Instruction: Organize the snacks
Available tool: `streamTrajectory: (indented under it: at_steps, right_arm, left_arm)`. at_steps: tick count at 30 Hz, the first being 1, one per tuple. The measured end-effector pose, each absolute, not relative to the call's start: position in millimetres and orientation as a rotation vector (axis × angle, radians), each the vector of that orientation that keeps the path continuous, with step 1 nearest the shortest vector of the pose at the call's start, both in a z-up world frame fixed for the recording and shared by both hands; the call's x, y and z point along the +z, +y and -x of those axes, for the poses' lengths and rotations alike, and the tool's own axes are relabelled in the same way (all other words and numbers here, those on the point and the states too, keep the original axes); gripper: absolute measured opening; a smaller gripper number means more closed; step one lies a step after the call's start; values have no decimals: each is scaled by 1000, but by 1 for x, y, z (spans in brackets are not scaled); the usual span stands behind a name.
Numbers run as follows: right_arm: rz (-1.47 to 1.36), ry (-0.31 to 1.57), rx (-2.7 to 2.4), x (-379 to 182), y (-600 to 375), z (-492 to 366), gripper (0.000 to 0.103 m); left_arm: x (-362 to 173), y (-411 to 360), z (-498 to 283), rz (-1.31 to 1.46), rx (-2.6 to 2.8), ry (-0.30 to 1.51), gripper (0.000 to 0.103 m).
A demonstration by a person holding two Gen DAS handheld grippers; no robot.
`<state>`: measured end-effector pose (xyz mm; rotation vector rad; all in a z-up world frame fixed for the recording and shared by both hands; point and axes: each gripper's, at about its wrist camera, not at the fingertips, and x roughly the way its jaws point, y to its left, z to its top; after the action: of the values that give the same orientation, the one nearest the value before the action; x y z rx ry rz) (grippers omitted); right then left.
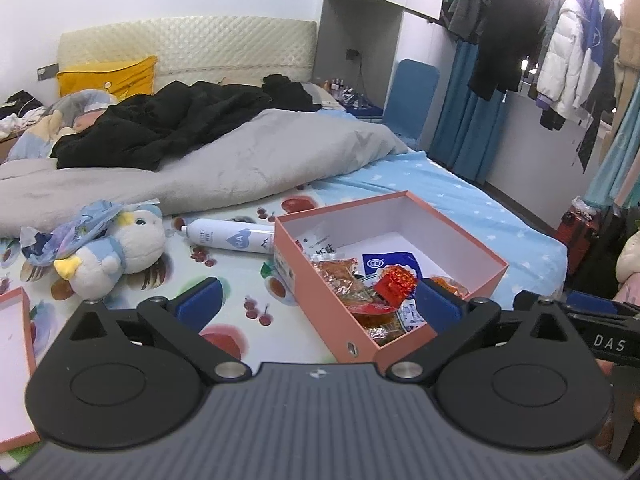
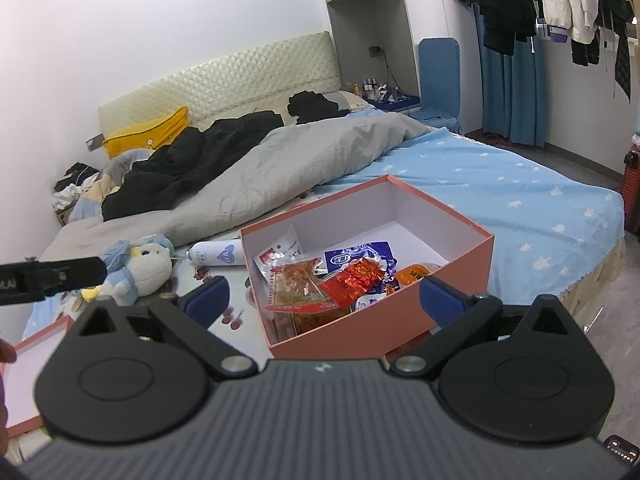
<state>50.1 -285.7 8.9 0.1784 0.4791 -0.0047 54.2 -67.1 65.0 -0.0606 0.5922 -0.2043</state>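
Observation:
A salmon-pink open box [image 1: 312,280] lies on the bed, holding several snack packets: a red foil one [image 1: 396,284], a blue and white one [image 1: 386,260] and an orange one [image 1: 340,280]. My left gripper [image 1: 318,302] hovers open at the box's near left corner, one pad over the sheet and the other in front of the snacks, gripping nothing. My right gripper [image 2: 326,299] is open too, its pads either side of the box [image 2: 360,336] near wall without touching it. From this side I see a clear packet of orange strips [image 2: 298,284] and the red packet [image 2: 354,278].
The box's pink lid [image 1: 12,352] lies at the left on the sheet. A plush toy [image 1: 120,248] and a white bottle [image 1: 232,236] lie left of the box. A grey blanket [image 1: 220,160] with black clothes covers the far bed. The bed's edge [image 2: 580,280] drops at the right.

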Motion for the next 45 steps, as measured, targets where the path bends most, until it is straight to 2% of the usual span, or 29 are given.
streamTrajectory:
  at_steps: [45]
  right_arm:
    - [-185,487,-21,9,-291,-50,103]
  left_arm:
    - [65,-67,-54,84,-192,606,103]
